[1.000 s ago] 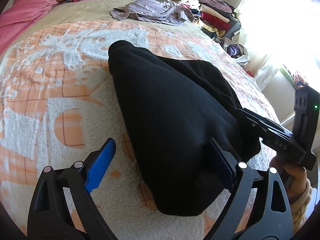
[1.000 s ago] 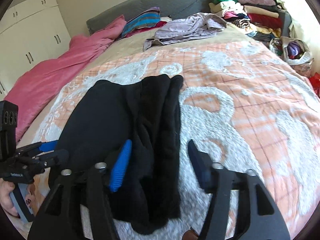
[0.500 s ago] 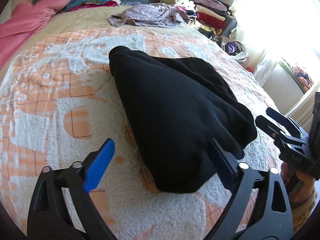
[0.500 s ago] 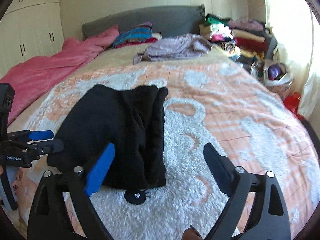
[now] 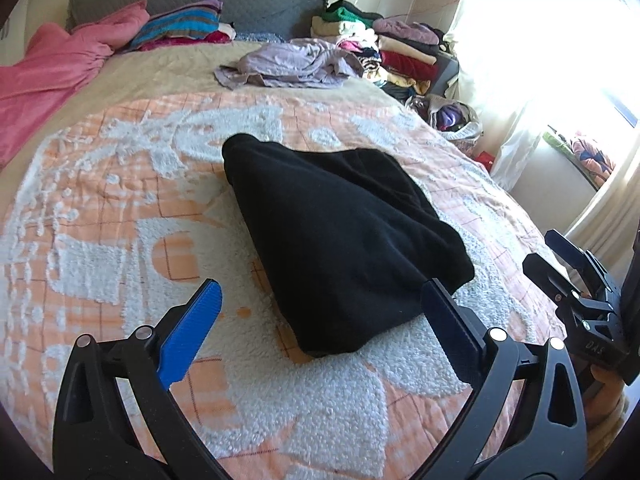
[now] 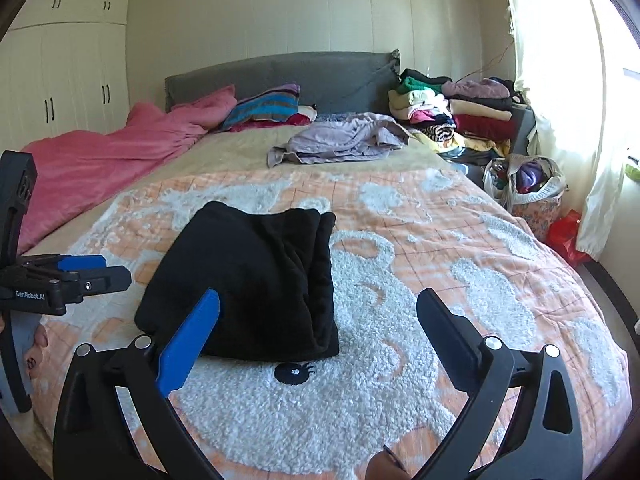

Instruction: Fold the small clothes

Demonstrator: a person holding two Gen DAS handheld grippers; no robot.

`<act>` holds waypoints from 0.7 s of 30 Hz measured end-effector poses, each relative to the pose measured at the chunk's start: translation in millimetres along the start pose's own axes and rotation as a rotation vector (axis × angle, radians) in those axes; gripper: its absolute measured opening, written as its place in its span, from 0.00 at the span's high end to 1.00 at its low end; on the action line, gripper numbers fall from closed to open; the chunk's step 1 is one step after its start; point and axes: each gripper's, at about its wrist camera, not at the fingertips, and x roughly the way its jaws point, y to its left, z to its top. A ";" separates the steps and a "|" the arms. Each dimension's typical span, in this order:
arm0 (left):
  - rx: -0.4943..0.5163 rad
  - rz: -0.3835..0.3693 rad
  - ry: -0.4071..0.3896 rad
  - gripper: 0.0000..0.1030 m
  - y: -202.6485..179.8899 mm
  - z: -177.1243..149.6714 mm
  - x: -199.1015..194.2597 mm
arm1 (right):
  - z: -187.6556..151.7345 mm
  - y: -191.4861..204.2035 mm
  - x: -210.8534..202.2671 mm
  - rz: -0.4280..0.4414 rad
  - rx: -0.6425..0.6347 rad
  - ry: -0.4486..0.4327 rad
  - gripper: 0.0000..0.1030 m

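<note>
Near the foot edge of the bed, on the orange and white blanket (image 6: pixel 420 240), a folded black garment (image 6: pixel 256 280) lies flat. The left gripper (image 5: pixel 320 316) hovers over its near end, jaws spread, touching nothing. The right gripper (image 6: pixel 320 320) is opening, nothing between its jaws. A lilac garment (image 6: pixel 344 140) lies crumpled toward the headboard (image 6: pixel 280 76).

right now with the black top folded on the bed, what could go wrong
The right gripper jaws are opening, with nothing between them, low over the black top; a finger could snag its near edge and undo the fold. The layered right edge looks loose and may slump. The lilac garment lies crumpled farther up the bed, needing a long reach.
</note>
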 end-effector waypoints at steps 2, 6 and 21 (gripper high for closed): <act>0.001 0.003 -0.015 0.09 0.9 -0.8 -7.3 | -0.8 3.1 -4.4 -0.002 -0.004 -0.006 0.05; 0.003 0.007 -0.036 0.09 2.2 -3.6 -19.2 | -4.2 10.0 -12.7 -0.011 -0.006 -0.019 0.05; 0.014 0.031 -0.095 0.09 14.8 -43.4 -54.1 | -28.2 55.9 -53.2 -0.011 -0.006 -0.061 0.04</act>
